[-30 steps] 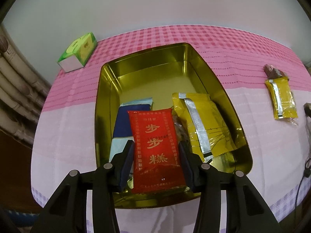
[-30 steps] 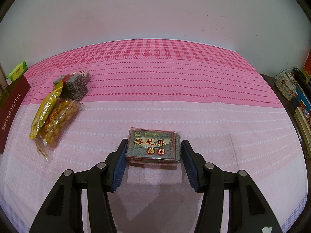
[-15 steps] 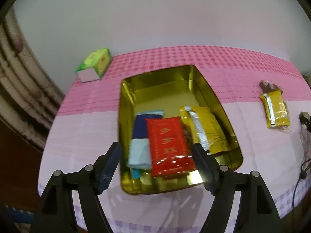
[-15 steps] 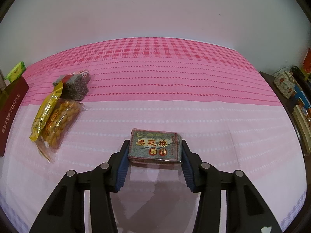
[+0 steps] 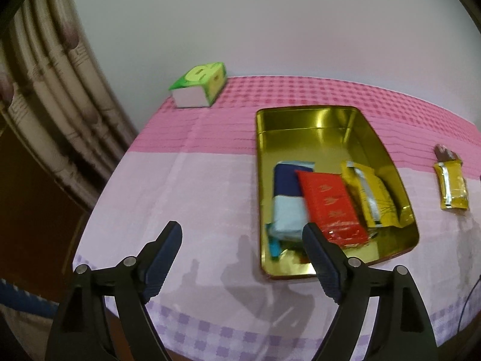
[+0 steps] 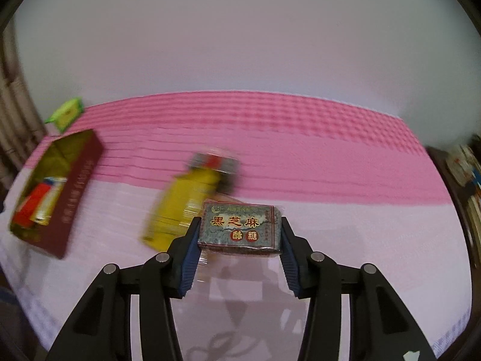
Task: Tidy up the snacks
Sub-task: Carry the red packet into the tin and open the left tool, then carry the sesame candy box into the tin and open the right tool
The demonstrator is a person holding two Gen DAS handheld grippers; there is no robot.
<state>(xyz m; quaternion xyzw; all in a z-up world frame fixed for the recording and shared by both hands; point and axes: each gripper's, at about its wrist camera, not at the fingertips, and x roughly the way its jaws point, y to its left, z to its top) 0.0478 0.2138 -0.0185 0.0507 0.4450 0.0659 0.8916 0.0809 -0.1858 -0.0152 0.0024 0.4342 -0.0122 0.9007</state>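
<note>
A gold tin point(image 5: 375, 138) sits on the pink cloth and holds a red packet point(image 5: 330, 204), a blue and white packet point(image 5: 287, 198) and a yellow packet point(image 5: 372, 198). My left gripper point(image 5: 242, 246) is open and empty, pulled back to the left of the tin. My right gripper point(image 6: 240, 231) is shut on a dark sesame candy box point(image 6: 240, 228) and holds it above the cloth. The tin point(image 6: 75, 192) also shows at the left of the right wrist view. A yellow snack bag point(image 6: 183, 207) and a dark packet point(image 6: 215, 162) lie blurred behind the box.
A green tissue box point(image 5: 200, 85) stands at the back left by the wall. A yellow packet point(image 5: 452, 186) with a dark packet point(image 5: 443, 152) behind it lies right of the tin. Curtains hang at the left. Shelves with items stand at the far right point(image 6: 466, 168).
My left gripper let go of the red packet in the tin, opened wide and drew back to the left. My right gripper closed on the sesame candy box, lifted it and swung left.
</note>
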